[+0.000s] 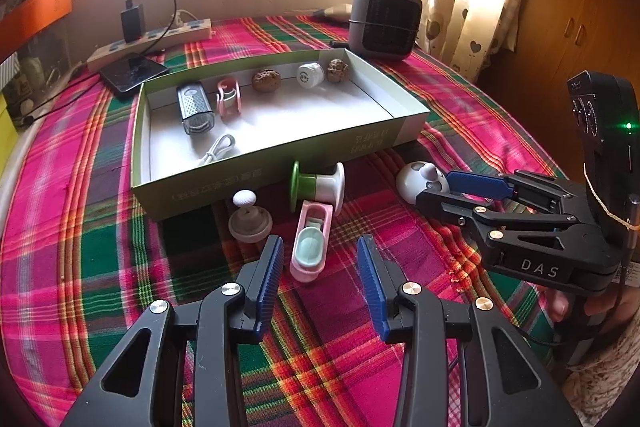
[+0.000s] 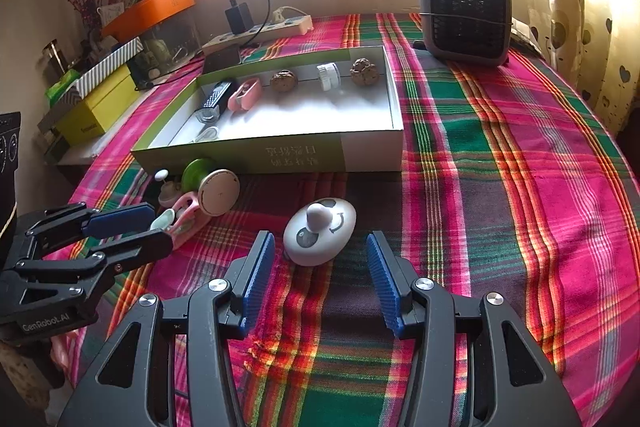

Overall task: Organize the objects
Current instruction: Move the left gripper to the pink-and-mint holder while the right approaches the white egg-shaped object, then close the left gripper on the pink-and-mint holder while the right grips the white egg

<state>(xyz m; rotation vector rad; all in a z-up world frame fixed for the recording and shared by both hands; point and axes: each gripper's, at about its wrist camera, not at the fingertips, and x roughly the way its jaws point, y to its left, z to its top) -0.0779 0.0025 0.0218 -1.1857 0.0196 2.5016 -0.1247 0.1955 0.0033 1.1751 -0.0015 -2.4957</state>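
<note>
A pink toy toilet with a mint bowl lies on the plaid cloth. Its near end sits between the tips of my left gripper, which is open with its pads clear of it. A white round panda-faced knob toy rests between the tips of my right gripper, also open, with a gap on both sides. A grey knobbed disc and a green-and-white spool lie against the green box. Each gripper shows in the other's view: the right gripper and the left gripper.
The box holds a silver light, a pink holder, two walnuts, a white cap and a white cable. Behind it stand a grey heater, a power strip and a phone. Boxes are stacked at the left.
</note>
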